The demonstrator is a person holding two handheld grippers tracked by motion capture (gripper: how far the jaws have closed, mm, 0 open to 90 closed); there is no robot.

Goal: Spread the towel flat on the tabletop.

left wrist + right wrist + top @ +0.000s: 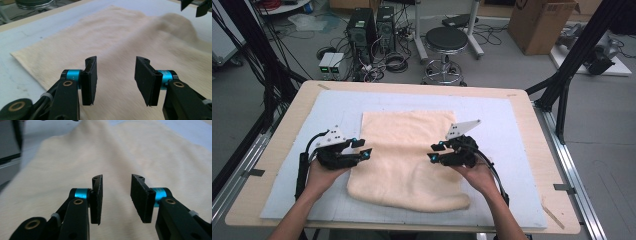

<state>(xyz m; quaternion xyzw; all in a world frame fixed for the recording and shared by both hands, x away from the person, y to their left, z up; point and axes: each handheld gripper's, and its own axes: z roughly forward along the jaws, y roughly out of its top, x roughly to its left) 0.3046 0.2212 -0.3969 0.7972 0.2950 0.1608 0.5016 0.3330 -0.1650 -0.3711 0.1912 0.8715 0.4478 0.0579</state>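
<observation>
A cream fleecy towel (407, 160) lies folded mid-counter, its near edge rumpled and rounded. The left gripper (362, 148) and right gripper (434, 151) hover at its side edges, jaws apart and empty.

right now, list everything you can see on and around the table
cream terry towel: 1, cream, spread at the table's middle, near edge rumpled
pale blue gridded mat: 1, under the towel
light wooden table: 1, tan rim showing
black round stool: 1, on the floor beyond the table
black computer towers: 2, floor, far left
brown cardboard box: 1, floor, far right
left tongs: 1, black, open over the towel's left edge
right tongs: 1, black, open over the towel's right part
hands: 2, gripping the tongs
</observation>
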